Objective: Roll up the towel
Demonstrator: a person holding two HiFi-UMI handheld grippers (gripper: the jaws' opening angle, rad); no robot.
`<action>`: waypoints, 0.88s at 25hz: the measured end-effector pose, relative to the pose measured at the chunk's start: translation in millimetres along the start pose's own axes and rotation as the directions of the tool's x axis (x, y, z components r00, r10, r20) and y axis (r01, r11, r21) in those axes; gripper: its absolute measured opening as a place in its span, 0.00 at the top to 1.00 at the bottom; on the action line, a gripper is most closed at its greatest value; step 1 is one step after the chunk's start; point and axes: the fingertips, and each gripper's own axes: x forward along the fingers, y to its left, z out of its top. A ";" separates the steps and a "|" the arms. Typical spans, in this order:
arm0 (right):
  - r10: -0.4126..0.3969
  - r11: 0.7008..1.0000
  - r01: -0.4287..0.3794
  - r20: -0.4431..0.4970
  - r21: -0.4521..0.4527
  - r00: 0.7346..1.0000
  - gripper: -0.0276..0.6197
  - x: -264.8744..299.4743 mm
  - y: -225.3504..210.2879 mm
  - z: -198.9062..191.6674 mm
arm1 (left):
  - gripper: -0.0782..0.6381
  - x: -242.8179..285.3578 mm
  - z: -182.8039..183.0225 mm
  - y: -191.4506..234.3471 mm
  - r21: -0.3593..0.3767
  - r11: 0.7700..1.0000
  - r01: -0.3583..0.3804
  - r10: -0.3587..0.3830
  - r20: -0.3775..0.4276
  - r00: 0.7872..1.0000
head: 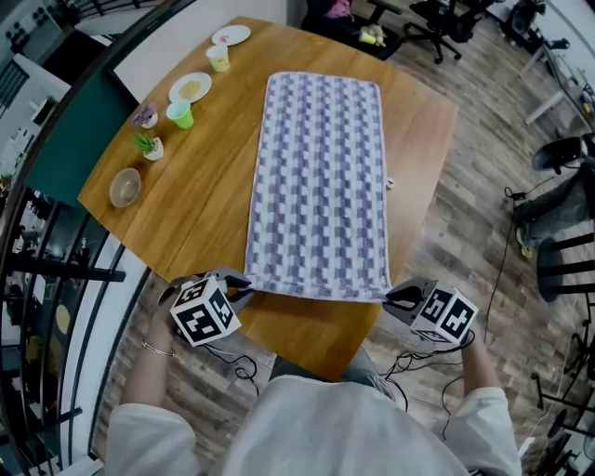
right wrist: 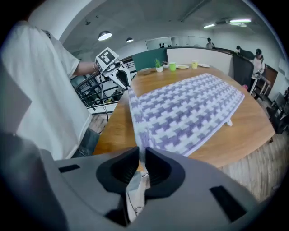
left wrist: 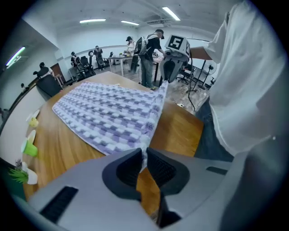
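Observation:
A purple-and-white checked towel [head: 319, 177] lies spread lengthwise on the round wooden table [head: 214, 200]. Its near edge is lifted off the table and stretched between my two grippers. My left gripper [head: 245, 289] is shut on the towel's near left corner; in the left gripper view the towel [left wrist: 113, 113] runs from that gripper's pads [left wrist: 143, 166] across to the right gripper [left wrist: 166, 72]. My right gripper [head: 390, 299] is shut on the near right corner; in the right gripper view the towel [right wrist: 185, 113] leaves its pads [right wrist: 141, 164] and the left gripper [right wrist: 121, 77] holds the other corner.
Along the table's left side stand a brown bowl [head: 125, 187], two small potted plants [head: 149, 144], a green cup [head: 180, 114], two white plates [head: 191, 87] and a yellow cup [head: 218, 58]. Office chairs [head: 437, 23] stand beyond the table, a railing on the left.

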 end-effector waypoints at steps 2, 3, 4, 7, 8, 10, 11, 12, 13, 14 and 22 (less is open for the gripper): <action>-0.035 0.999 0.035 0.011 -0.003 0.999 0.89 -3.1 -20.0 6.7 | 0.84 -0.4 11.1 20.9 -0.011 0.999 -0.039 0.039 0.013 0.999; -0.048 0.999 0.048 0.018 0.000 0.999 0.89 -4.0 -30.0 9.7 | 0.84 1.3 15.6 30.8 -0.016 0.998 -0.054 0.054 0.014 0.998; -0.060 0.998 0.060 0.027 0.006 0.998 0.89 -3.9 -40.5 13.0 | 0.84 4.2 18.9 40.9 -0.022 0.998 -0.066 0.066 0.010 0.998; -0.088 0.995 0.086 0.054 0.044 0.995 0.89 3.0 -74.3 22.6 | 0.84 17.1 22.7 71.1 -0.047 0.996 -0.082 0.081 -0.010 0.997; -0.097 0.994 0.093 0.059 0.062 0.994 0.89 6.5 -85.0 24.8 | 0.84 22.0 23.1 79.4 -0.058 0.995 -0.080 0.080 -0.015 0.997; -0.108 0.990 0.102 0.063 0.095 0.992 0.89 12.2 -103.3 26.9 | 0.84 30.4 25.3 92.8 -0.078 0.994 -0.079 0.077 -0.025 0.997; -0.112 0.989 0.105 0.064 0.107 0.992 0.89 14.3 -110.6 26.9 | 0.83 34.0 26.9 98.6 -0.086 0.993 -0.081 0.079 -0.029 0.997; -0.116 0.987 0.108 0.064 0.117 0.991 0.89 16.1 -116.6 26.3 | 0.83 37.4 28.4 104.0 -0.093 0.992 -0.083 0.081 -0.030 0.996; -0.121 0.986 0.112 0.064 0.126 0.991 0.89 18.2 -121.3 25.3 | 0.82 40.8 29.2 108.8 -0.102 0.991 -0.084 0.082 -0.031 0.996; -0.130 0.984 0.120 0.065 0.134 0.989 0.88 20.5 -125.3 24.4 | 0.81 44.2 29.1 113.1 -0.112 0.990 -0.085 0.082 -0.030 0.996; -0.339 0.929 0.302 0.166 0.213 0.926 0.73 10.4 -163.8 30.1 | 0.66 39.7 22.7 140.8 -0.238 0.966 -0.103 0.116 0.045 0.992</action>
